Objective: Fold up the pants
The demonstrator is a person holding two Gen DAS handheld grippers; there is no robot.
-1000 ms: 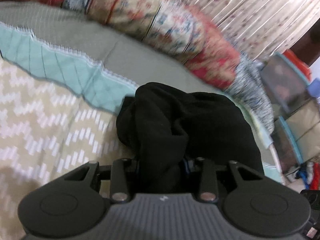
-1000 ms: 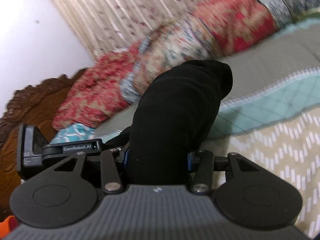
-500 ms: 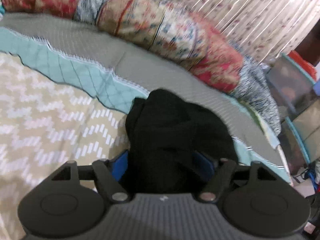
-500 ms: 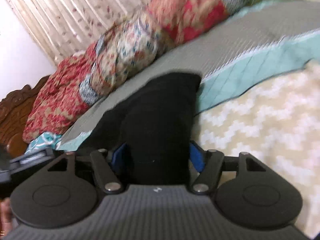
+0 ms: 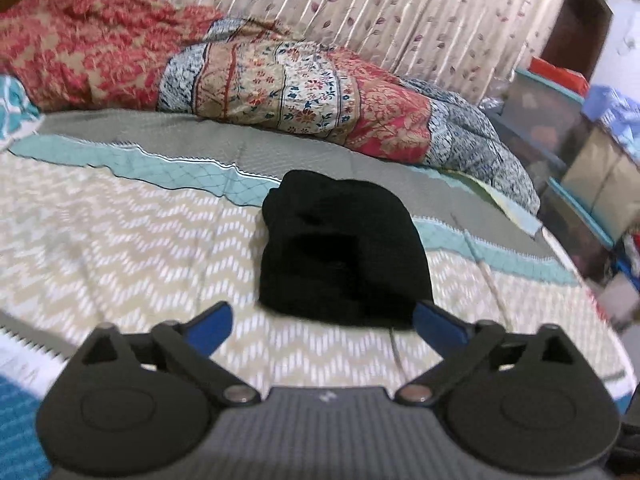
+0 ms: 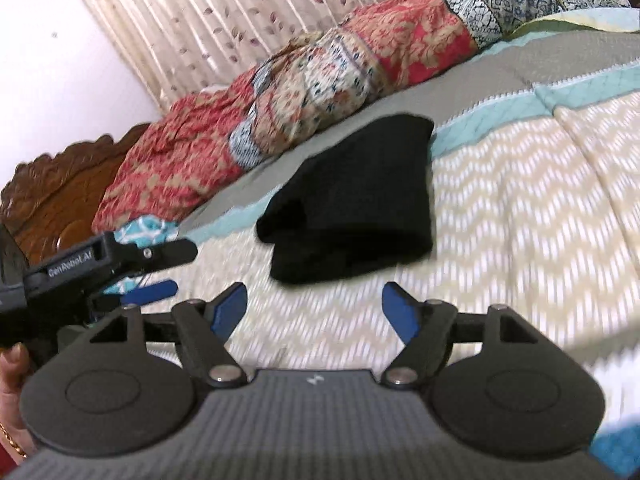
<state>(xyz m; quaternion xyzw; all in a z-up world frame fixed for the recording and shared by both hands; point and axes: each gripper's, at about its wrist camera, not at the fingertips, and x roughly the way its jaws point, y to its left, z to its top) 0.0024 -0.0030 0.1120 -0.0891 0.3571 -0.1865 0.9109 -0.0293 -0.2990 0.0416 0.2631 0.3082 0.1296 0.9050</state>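
The black pants (image 5: 344, 248) lie folded in a compact bundle on the bed's cream zigzag quilt (image 5: 120, 248), just ahead of both grippers. My left gripper (image 5: 324, 326) is open and empty, its blue pads spread wide just short of the bundle's near edge. In the right wrist view the pants (image 6: 356, 204) lie ahead and slightly left. My right gripper (image 6: 314, 310) is open and empty, a little back from the bundle. The left gripper (image 6: 120, 268) also shows at the left of the right wrist view.
A rolled red and blue patterned quilt (image 5: 280, 88) lies along the far side of the bed before a floral curtain (image 5: 360, 4). A carved wooden headboard (image 6: 52, 196) stands at one end. Storage boxes (image 5: 568, 128) stand beyond the other bed edge.
Both grippers held the black pants one second ago. They lowered the bundle onto the quilt, opened, and pulled back, leaving the pants lying free.
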